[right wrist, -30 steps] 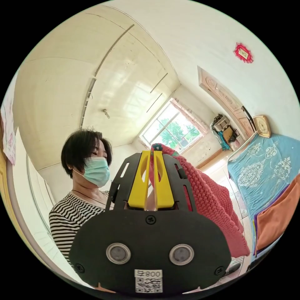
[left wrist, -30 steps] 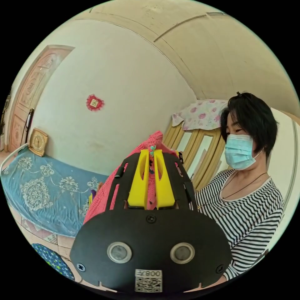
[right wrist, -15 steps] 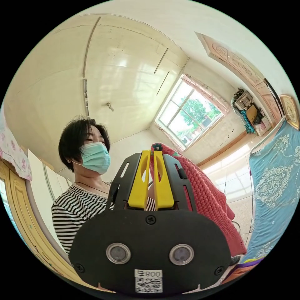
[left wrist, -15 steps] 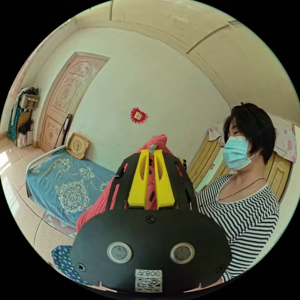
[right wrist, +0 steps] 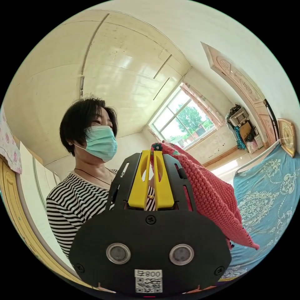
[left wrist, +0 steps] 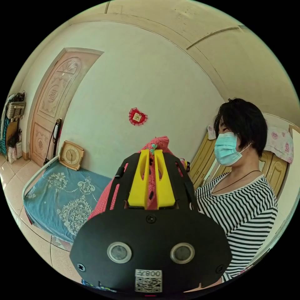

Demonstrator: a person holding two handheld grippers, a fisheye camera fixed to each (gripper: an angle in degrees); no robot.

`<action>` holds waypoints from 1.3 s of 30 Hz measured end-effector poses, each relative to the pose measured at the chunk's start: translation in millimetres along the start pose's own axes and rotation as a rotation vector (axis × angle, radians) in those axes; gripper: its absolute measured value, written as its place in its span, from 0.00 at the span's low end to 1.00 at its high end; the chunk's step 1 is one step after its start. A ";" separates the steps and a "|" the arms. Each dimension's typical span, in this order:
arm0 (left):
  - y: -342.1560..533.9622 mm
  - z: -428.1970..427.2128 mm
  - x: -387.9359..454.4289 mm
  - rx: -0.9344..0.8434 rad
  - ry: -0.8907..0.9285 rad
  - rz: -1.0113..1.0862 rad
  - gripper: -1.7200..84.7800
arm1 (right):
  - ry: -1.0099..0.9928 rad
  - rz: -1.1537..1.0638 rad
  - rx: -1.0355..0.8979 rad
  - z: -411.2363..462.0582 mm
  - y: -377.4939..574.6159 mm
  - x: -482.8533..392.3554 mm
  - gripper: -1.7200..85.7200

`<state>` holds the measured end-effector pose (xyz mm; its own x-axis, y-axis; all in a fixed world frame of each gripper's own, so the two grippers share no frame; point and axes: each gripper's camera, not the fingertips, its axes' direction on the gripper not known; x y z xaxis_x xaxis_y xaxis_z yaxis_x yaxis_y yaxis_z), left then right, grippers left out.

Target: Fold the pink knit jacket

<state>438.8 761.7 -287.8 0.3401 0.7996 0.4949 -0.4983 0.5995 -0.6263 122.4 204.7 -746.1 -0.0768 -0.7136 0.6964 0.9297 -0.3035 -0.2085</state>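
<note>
- Left gripper (left wrist: pixel 151 155), black-bodied with yellow jaws, clamped tight on an edge of the pink chunky-knit jacket (left wrist: pixel 160 144); knit bunched up past the jaw tips, a small green stitch peeking out at the top.
- Right gripper (right wrist: pixel 152 155), same black-and-yellow build, pinching what looks like the jacket's edge right at the jaw tips — hard to say how deep the bite goes, with a bare gap lower down between the jaws.
- Jacket held up in the air, both pinch points lifted, its body draping down and away in the right gripper view toward the blue patterned bedspread (right wrist: pixel 265 193).
- Person in a black-and-white striped top (left wrist: pixel 242 206) standing close behind the grippers; bedspread below, well apart from the raised edge.
- Square wooden clock (left wrist: pixel 71 155) propped against the wall at the head of the bed; carved wooden door (left wrist: pixel 51 103) further along that wall.
- Judging the stage: garment lifted and spread for laying out, no fold made yet.
- Risks from here: shallow tip grip on the right side slipping under the weight of heavy knit, dropping one corner and twisting the whole piece.
- Loose open stitches snagging on a jaw edge at release, dragging the fabric along.
- Uneven lowering onto the bedspread leaving the hem crumpled, spoiling a clean first fold.
</note>
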 end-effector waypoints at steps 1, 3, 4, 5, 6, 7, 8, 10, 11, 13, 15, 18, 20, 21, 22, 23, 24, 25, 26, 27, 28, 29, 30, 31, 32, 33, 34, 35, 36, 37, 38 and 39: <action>-32.0 4.6 -6.7 -0.002 0.020 0.025 0.05 | 0.017 -0.024 0.016 0.7 -14.4 -1.7 0.03; -81.4 12.0 -17.7 0.004 0.057 0.068 0.05 | 0.038 -0.071 0.033 4.4 -37.8 -5.1 0.03; -115.1 16.4 -26.4 0.018 0.089 0.093 0.05 | 0.054 -0.106 0.045 8.3 -54.6 -7.5 0.03; -149.5 19.5 -36.4 0.043 0.127 0.121 0.05 | 0.068 -0.145 0.053 12.7 -72.2 -9.3 0.03; -167.2 21.9 -41.8 0.045 0.142 0.136 0.05 | 0.078 -0.161 0.056 15.1 -81.3 -9.5 0.03; -203.5 28.9 -53.1 0.040 0.164 0.172 0.05 | 0.111 -0.187 0.061 21.3 -100.3 -8.0 0.03; -238.0 38.3 -65.6 0.034 0.169 0.202 0.05 | 0.147 -0.209 0.061 29.1 -120.1 -3.3 0.03; -291.2 59.3 -92.2 0.002 0.173 0.209 0.05 | 0.234 -0.216 0.083 39.8 -149.7 12.4 0.03; -326.8 78.6 -115.8 -0.031 0.182 0.197 0.05 | 0.301 -0.200 0.103 43.2 -171.0 31.3 0.03; -378.8 115.3 -160.2 -0.090 0.191 0.145 0.05 | 0.433 -0.148 0.153 37.6 -204.1 71.9 0.03; -430.0 165.2 -212.2 -0.178 0.167 0.081 0.05 | 0.599 -0.048 0.197 19.6 -238.9 130.3 0.03; -499.7 272.4 -307.8 -0.358 0.105 -0.040 0.07 | 0.810 0.205 0.218 -20.0 -295.6 266.0 0.03; -527.3 351.0 -387.8 -0.518 -0.005 -0.170 0.08 | 1.014 0.456 0.173 -52.6 -319.8 388.5 0.03; -529.4 364.3 -407.6 -0.542 -0.017 -0.231 0.09 | 1.055 0.532 0.164 -60.6 -318.8 417.3 0.03; -530.0 383.8 -440.0 -0.572 0.018 -0.300 0.09 | 1.095 0.684 0.157 -75.2 -308.5 467.9 0.03; -524.7 395.2 -467.7 -0.600 0.015 -0.380 0.10 | 1.129 0.793 0.158 -84.3 -290.4 503.6 0.03; -520.5 398.2 -478.7 -0.612 0.018 -0.410 0.10 | 1.156 0.842 0.169 -87.4 -278.5 516.1 0.03; -508.3 402.4 -498.1 -0.659 0.036 -0.456 0.10 | 1.175 0.912 0.202 -90.8 -251.6 534.1 0.03; -489.2 404.5 -516.0 -0.743 0.028 -0.521 0.11 | 1.140 0.959 0.228 -90.9 -220.4 548.2 0.03; -477.5 404.8 -524.1 -0.798 0.024 -0.557 0.11 | 1.122 0.981 0.237 -89.5 -203.6 553.7 0.03; -451.6 403.4 -538.7 -0.927 0.012 -0.642 0.11 | 1.116 1.037 0.237 -84.5 -167.8 562.1 0.03; -428.3 397.3 -550.4 -1.039 -0.020 -0.732 0.12 | 1.125 1.114 0.234 -77.8 -129.5 567.5 0.03; -419.2 393.0 -555.0 -1.079 -0.035 -0.775 0.12 | 1.123 1.155 0.239 -73.9 -109.7 569.8 0.03; -406.5 384.1 -562.7 -1.137 -0.057 -0.863 0.12 | 1.105 1.240 0.240 -65.3 -71.8 575.1 0.04; -402.5 377.2 -569.1 -1.174 -0.091 -0.932 0.13 | 1.102 1.331 0.239 -56.0 -37.5 579.4 0.04; -403.4 374.8 -572.1 -1.180 -0.105 -0.964 0.13 | 1.104 1.370 0.244 -51.0 -22.6 581.1 0.05; -410.2 373.5 -577.9 -1.178 -0.117 -1.015 0.13 | 1.094 1.433 0.254 -41.3 1.4 585.8 0.06; -422.7 377.4 -583.6 -1.185 -0.143 -1.027 0.14 | 1.089 1.484 0.247 -31.5 18.9 593.5 0.07; -430.6 381.2 -586.7 -1.196 -0.165 -1.017 0.14 | 1.095 1.505 0.239 -26.8 24.8 598.4 0.07; -447.5 392.0 -593.2 -1.217 -0.199 -0.992 0.14 | 1.106 1.531 0.206 -17.7 31.8 611.4 0.08; -464.3 406.2 -600.3 -1.233 -0.208 -0.975 0.15 | 1.124 1.555 0.153 -9.5 34.2 628.1 0.09; -473.0 414.0 -603.9 -1.239 -0.212 -0.964 0.15 | 1.136 1.563 0.123 -5.7 33.9 637.5 0.09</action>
<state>139.0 -18.7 -41.0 -0.0349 0.1629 0.9860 0.7987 0.5976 -0.0704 102.9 -264.1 -313.2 0.6028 -0.2951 -0.7413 0.4090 0.9120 -0.0304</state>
